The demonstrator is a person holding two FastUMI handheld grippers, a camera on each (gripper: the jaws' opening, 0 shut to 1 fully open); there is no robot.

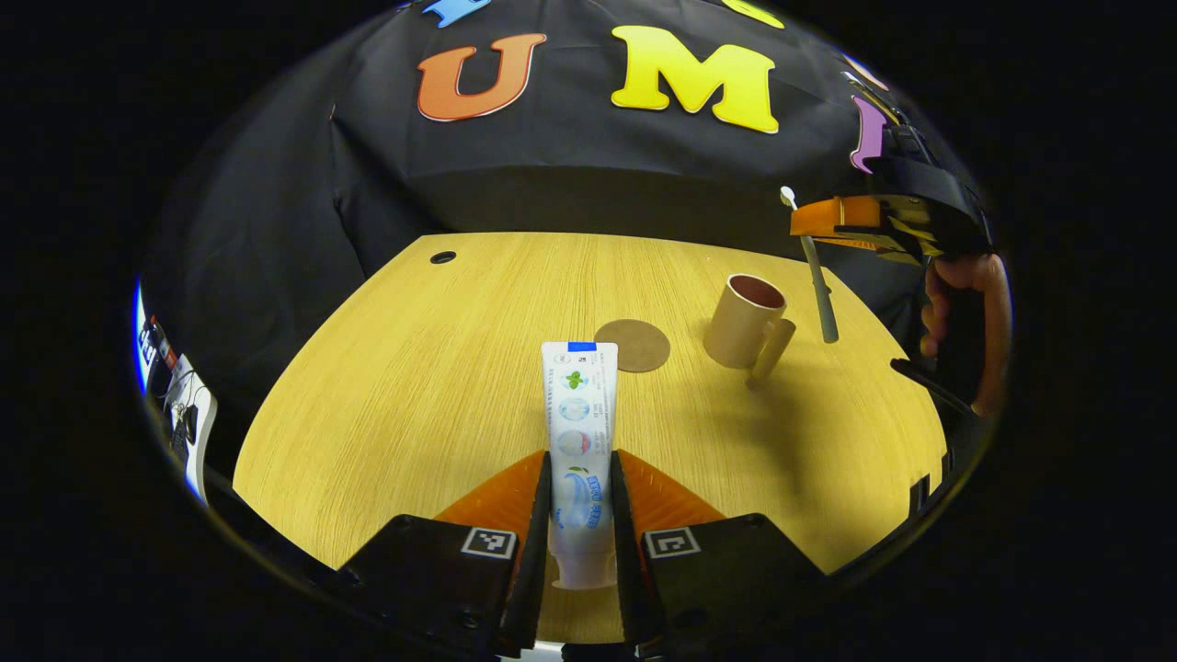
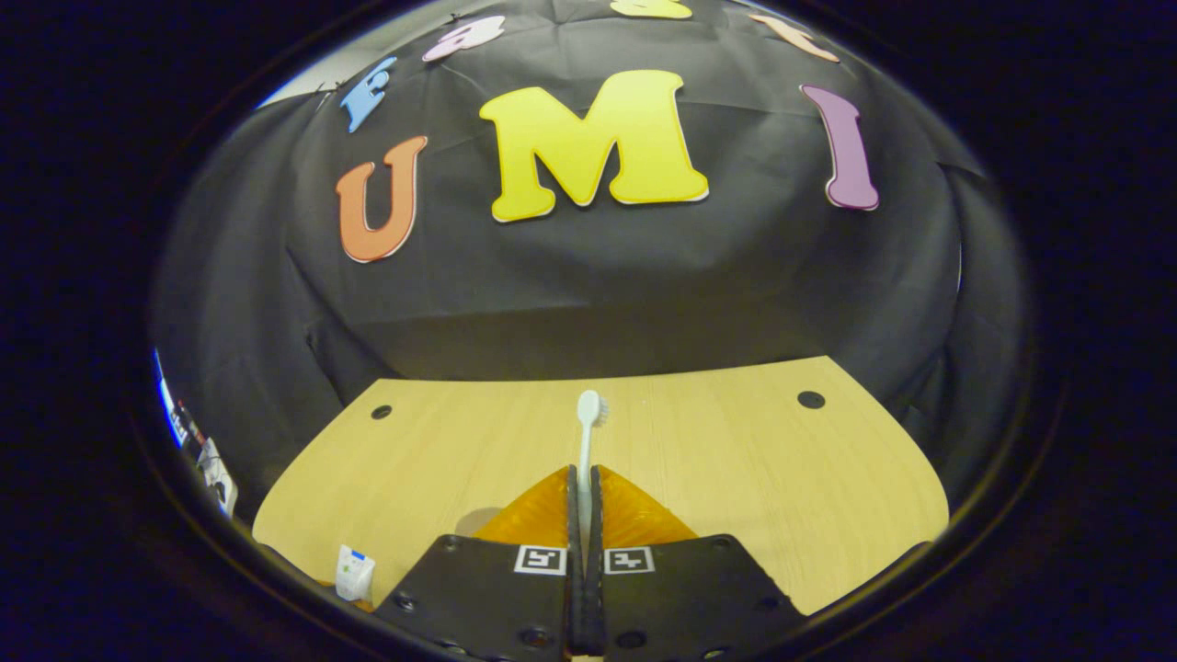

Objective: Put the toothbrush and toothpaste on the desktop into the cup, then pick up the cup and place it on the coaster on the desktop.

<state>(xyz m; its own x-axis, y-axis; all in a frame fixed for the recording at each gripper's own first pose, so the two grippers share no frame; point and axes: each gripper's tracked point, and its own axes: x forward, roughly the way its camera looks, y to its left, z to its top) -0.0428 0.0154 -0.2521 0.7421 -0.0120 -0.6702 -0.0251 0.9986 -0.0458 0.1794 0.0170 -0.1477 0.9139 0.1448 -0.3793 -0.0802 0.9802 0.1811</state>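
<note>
Above desk [image 1: 386,405]: left gripper [image 1: 581,496] pinches toothpaste [image 1: 579,432]; right gripper [image 2: 585,515] pinches toothbrush [image 2: 587,432].

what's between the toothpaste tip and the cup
In the left gripper view, the round brown coaster lies on the desk between the toothpaste and the cup, touching neither.

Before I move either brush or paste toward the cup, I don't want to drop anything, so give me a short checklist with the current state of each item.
1. Left gripper shut on the toothpaste: ok, both fingers press it.
2. Right gripper shut on the toothbrush: ok.
3. Cup upright, mouth open: ok.
4. Cup holds nothing yet: cannot tell, inside partly hidden.
5. Coaster bare, beside the cup: ok.
6. Toothbrush directly over the cup mouth: not ok; in the left gripper view it hangs off to the side.
</note>
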